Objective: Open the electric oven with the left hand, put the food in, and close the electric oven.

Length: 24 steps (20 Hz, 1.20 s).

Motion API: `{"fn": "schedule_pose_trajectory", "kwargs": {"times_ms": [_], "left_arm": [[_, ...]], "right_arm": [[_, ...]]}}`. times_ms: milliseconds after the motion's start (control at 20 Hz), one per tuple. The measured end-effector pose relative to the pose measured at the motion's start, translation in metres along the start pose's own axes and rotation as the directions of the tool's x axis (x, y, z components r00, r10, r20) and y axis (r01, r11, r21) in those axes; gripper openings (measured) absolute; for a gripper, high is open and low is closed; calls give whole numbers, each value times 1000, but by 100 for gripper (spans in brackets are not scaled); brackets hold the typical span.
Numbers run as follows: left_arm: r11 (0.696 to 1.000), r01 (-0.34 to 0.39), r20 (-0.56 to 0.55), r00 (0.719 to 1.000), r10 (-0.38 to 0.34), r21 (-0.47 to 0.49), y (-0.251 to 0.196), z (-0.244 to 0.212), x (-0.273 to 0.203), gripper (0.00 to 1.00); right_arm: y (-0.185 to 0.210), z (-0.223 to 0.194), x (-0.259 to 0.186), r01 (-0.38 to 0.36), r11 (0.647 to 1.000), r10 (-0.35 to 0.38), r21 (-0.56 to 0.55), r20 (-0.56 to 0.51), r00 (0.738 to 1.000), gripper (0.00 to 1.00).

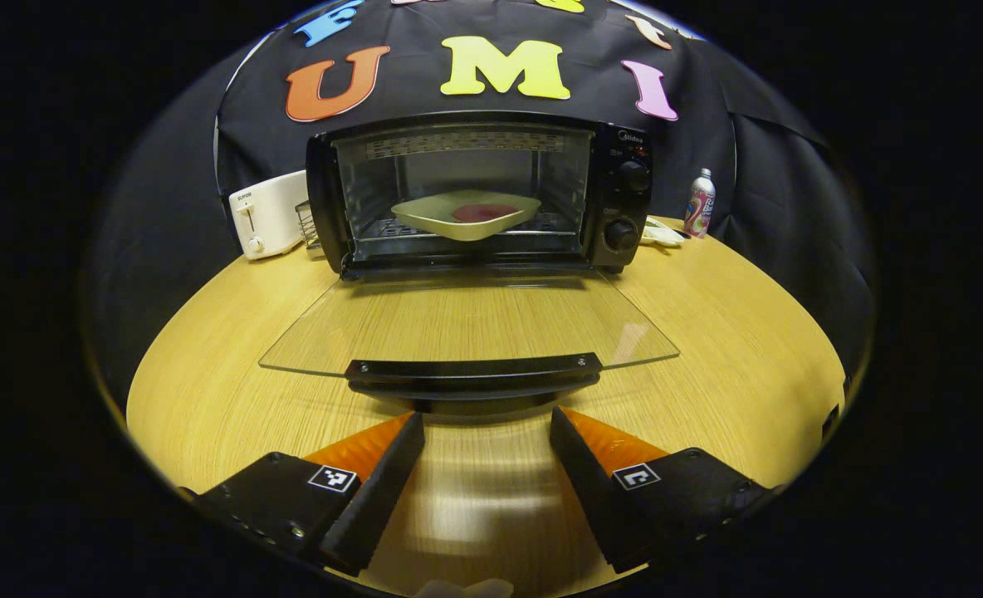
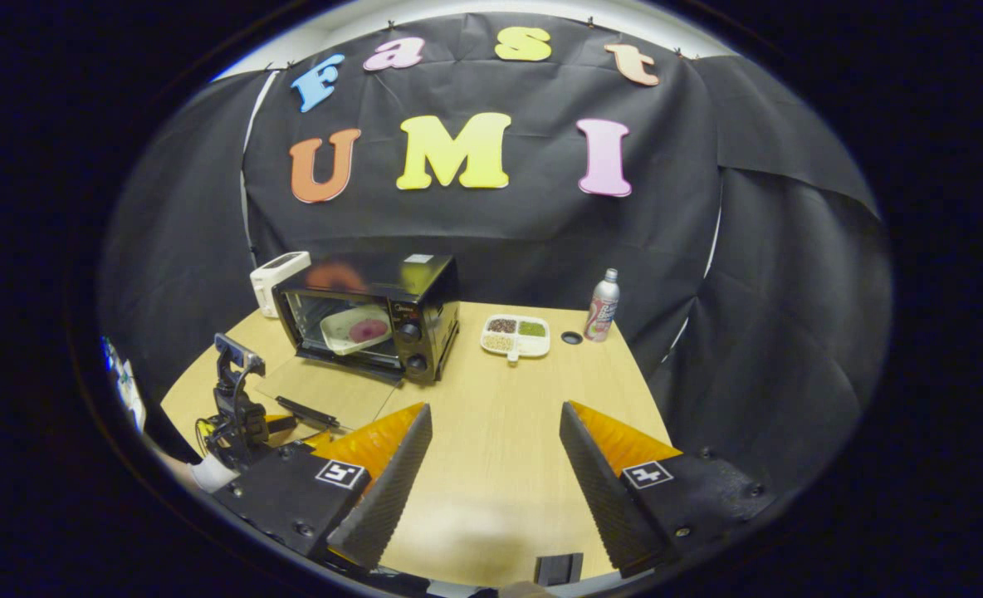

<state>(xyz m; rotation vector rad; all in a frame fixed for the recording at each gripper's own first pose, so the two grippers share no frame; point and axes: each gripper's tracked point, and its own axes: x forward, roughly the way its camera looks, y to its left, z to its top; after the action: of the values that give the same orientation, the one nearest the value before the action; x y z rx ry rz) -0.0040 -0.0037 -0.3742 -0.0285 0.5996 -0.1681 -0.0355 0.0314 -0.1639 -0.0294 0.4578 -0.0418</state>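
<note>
Oven [image 1: 479, 191]: it sits at the back of the desk [image 1: 732, 332] with its cavity open toward you.
Oven door [image 1: 467, 320]: the glass panel lies folded down flat in front of the oven, its dark handle [image 1: 472, 375] at the near edge.
Food: a pale tray [image 1: 467, 214] with a red patch on it rests on the rack inside the oven, about the middle of the cavity.
Left tool [image 1: 487, 423]: your fingers stand apart, holding nothing, just short of the door handle and not touching it.
Right tool [image 2: 496, 415]: your fingers are spread wide over bare desk, well to the right of the oven and clear of everything.
Left gripper view adds: a white toaster [image 1: 267, 214] just left of the oven, with a wire rack [image 1: 309, 224] between the two.
Right gripper view adds: a divided white dish [image 2: 515, 335] of grains just right of the oven, a round hole [image 2: 572, 338] in the desk beyond it, and your left tool seen from the side, low in front of the oven door.
Both views: a slim can [image 2: 602, 306] stands right of the oven, near the wall.
</note>
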Motion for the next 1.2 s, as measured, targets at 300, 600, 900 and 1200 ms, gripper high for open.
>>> {"fn": "schedule_pose_trajectory", "kwargs": {"times_ms": [300, 600, 900, 1200], "left_arm": [[1000, 9, 15, 1000, -9, -12, 5, 13, -4, 96], [1000, 19, 87, 996, -19, 6, 8, 63, -24, 96], [999, 18, 158, 987, -26, 48, 16, 118, -31, 96], [998, 17, 182, 983, -29, 67, 21, 153, -19, 96]], "right_arm": [[10, 0, -2, -2, 1000, 2, 16, 9, 1000, 96], [22, -2, 2, -14, 999, 14, 33, 29, 1000, 96], [23, -6, 6, -1, 997, -3, 77, 42, 999, 96], [8, 3, 7, 44, 991, -53, 125, 67, 996, 96]]}}
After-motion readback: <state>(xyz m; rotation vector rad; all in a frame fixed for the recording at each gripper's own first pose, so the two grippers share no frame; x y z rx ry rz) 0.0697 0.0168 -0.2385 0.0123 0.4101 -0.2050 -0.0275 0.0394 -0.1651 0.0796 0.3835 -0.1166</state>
